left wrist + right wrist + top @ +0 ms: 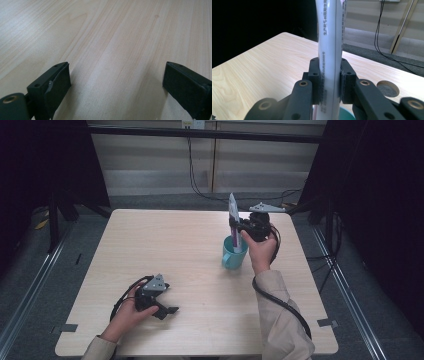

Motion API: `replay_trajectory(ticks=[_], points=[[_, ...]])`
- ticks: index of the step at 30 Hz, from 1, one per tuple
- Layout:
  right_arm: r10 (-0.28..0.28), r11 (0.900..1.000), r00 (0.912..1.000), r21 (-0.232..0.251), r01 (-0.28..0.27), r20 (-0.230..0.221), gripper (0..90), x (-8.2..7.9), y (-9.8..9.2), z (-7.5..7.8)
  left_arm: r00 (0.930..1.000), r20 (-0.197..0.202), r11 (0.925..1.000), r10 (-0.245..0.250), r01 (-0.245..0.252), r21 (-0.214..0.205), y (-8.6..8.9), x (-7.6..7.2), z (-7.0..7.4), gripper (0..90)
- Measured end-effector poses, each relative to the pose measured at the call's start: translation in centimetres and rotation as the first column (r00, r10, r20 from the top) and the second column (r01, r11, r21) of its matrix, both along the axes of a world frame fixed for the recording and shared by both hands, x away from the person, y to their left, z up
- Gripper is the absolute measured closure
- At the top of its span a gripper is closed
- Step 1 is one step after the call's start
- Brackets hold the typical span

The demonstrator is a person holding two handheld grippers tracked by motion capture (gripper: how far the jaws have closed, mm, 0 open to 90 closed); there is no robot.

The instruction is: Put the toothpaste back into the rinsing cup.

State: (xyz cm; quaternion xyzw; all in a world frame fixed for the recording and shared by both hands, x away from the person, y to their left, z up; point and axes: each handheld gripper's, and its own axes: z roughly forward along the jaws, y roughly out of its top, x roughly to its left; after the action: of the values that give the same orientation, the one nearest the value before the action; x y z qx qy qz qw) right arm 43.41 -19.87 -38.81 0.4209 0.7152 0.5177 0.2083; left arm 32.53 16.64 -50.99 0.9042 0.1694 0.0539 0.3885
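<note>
A teal cup [234, 255] stands right of the table's middle. A white tube with purple print [233, 217] stands upright with its lower end inside the cup. My right gripper [239, 226] is shut on the tube just above the cup's rim. In the right gripper view the black pads [316, 82] press both sides of the white tube [329, 50], and the cup's teal rim [345, 115] peeks out below. My left gripper [170, 311] rests on the table near the front left, open. Its jaws stand wide apart over bare wood in the left gripper view, around my left gripper's middle [116, 82].
The light wooden table [165, 245] has a round cable hole [387, 88] near its far edge. Black cables [200, 180] hang behind the table. Dark curtains and metal floor rails flank both sides.
</note>
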Motion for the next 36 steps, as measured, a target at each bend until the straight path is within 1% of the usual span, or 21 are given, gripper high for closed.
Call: replay_trajectory(ticks=[9,15,25,36], points=[[-0.006,0.9999,1.0000,-0.008,0.006,-0.001,75.5,0.0,0.0,-0.6,1.0000,-0.002,1.0000,0.001,-0.001,-0.001,0.0,0.0,0.0,7.4],[-0.005,1.0000,1.0000,-0.002,0.005,-0.007,75.4,-0.1,0.0,-1.1,1.0000,-0.001,1.0000,0.001,-0.001,0.001,0.0,0.0,0.0,7.4],[-0.004,1.0000,1.0000,-0.005,0.004,-0.003,75.2,-0.4,-0.1,-1.6,1.0000,-0.001,1.0000,0.001,-0.001,0.001,0.0,0.0,0.0,7.4],[-0.003,1.0000,1.0000,0.005,0.003,-0.005,75.0,-0.5,-0.2,-2.1,1.0000,-0.001,1.0000,0.001,-0.001,0.001,0.0,0.0,0.0,7.4]])
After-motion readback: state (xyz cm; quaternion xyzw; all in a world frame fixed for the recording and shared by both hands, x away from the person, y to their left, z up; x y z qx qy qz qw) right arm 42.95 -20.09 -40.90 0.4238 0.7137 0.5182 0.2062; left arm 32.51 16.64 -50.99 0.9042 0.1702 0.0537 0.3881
